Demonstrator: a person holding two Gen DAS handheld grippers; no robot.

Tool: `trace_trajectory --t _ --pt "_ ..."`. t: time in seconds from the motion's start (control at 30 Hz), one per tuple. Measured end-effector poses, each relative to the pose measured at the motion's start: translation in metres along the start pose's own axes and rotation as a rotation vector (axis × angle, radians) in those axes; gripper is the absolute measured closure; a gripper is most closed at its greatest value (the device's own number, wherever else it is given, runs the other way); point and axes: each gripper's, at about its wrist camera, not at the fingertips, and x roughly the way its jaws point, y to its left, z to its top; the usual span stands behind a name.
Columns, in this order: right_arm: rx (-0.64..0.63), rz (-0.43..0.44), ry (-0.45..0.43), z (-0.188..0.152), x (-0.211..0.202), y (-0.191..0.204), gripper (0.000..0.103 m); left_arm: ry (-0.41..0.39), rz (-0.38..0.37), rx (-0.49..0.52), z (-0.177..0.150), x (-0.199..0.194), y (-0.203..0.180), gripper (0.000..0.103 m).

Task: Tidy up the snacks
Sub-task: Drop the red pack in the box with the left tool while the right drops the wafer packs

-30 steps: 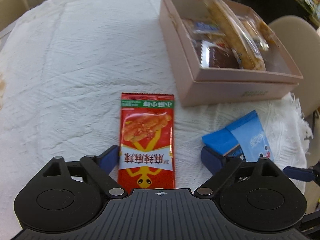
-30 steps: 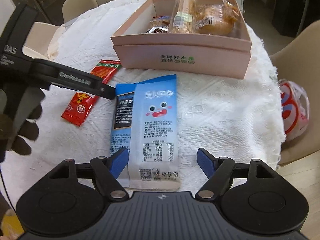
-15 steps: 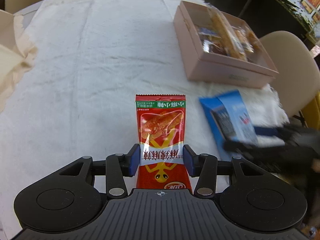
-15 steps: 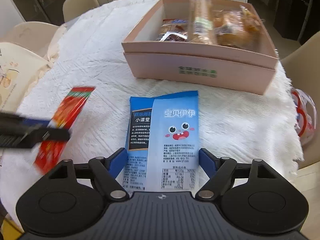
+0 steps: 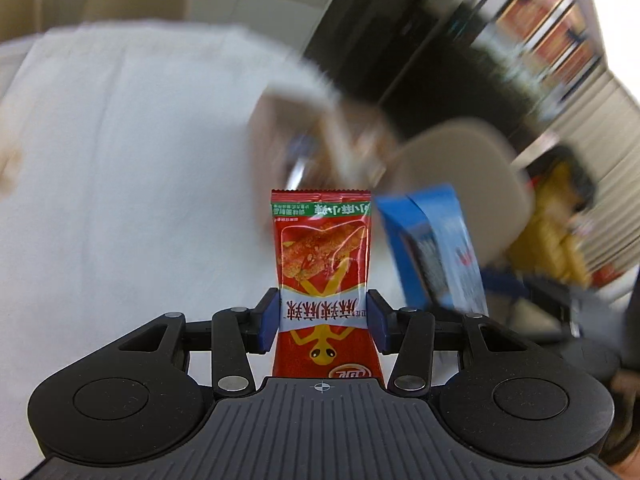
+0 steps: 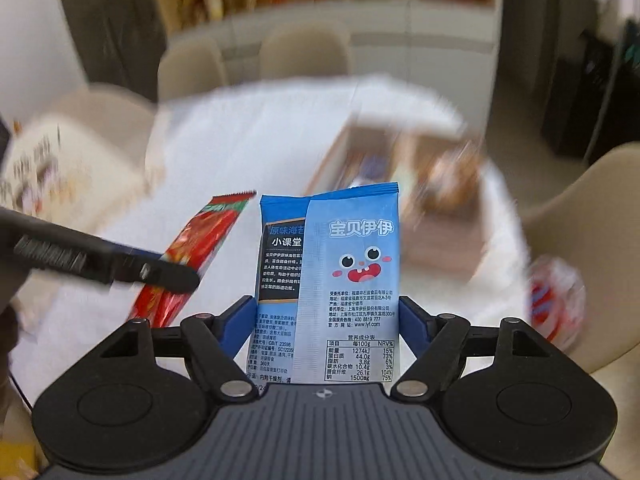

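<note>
The left gripper (image 5: 323, 322) has its jaws pinched on the lower part of a red snack packet (image 5: 323, 268); the blue pads (image 5: 269, 322) press both side edges. The packet's bottom end is hidden behind the gripper body. In the right wrist view the same red packet (image 6: 192, 256) appears edge-on, and one dark finger of the left gripper (image 6: 120, 264) crosses in front of it.

The right gripper (image 6: 326, 328) has its jaws closed against a blue snack packet (image 6: 348, 280), one pad on each side edge. The packet's lower end is cut off by the gripper body. In the left wrist view the blue packet (image 5: 436, 244) is smeared and its print is unreadable.

Landmark: the pink box (image 6: 404, 200) on the white tablecloth (image 6: 240, 152). Both packets are held in the air on the near side of the box, apart from the cloth, the red one left of the blue one. The box and its contents are heavily blurred in both views; individual items inside cannot be identified. A red-and-white bag (image 6: 556, 300) right of the box is likewise indistinct. Beige chairs (image 6: 304, 52) beyond the box are blurred.
</note>
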Motion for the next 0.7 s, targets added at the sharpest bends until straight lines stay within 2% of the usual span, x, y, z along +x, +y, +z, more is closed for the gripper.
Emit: trace_trajectory --t 0.1,0.2,0.27,0.33,0.4,0.47,0.57,0.7 --pt "0.031 -0.041 -0.108 0.018 -0.036 -0.019 0.027 -0.095 -0.050 0.033 0.052 -0.006 -0.020 0.052" --pt "0.044 -0.080 -0.172 0.029 -0.054 -0.034 0.026 -0.179 -0.073 0.032 0.102 0.006 -0.034 0.050" --pt "0.053 -0.111 -0.184 0.033 -0.054 -0.043 0.026 -0.174 -0.118 -0.009 0.130 0.032 -0.033 0.044" --pt "0.083 -0.117 -0.173 0.034 -0.049 -0.053 0.026 -0.089 -0.097 -0.030 0.150 0.079 -0.027 0.047" --pt "0.115 -0.113 -0.157 0.032 -0.045 -0.063 0.026 -0.041 -0.062 -0.041 0.153 0.112 -0.019 0.048" --pt "0.130 -0.125 -0.148 0.031 -0.041 -0.074 0.026 -0.050 -0.065 -0.072 0.146 0.124 -0.011 0.048" --pt "0.162 -0.131 -0.140 0.038 -0.032 -0.091 0.026 -0.077 -0.119 -0.125 0.131 0.120 -0.002 0.048" --pt "0.179 -0.084 -0.168 0.068 -0.015 -0.098 0.026 -0.143 -0.119 -0.171 0.101 0.091 0.007 0.048"
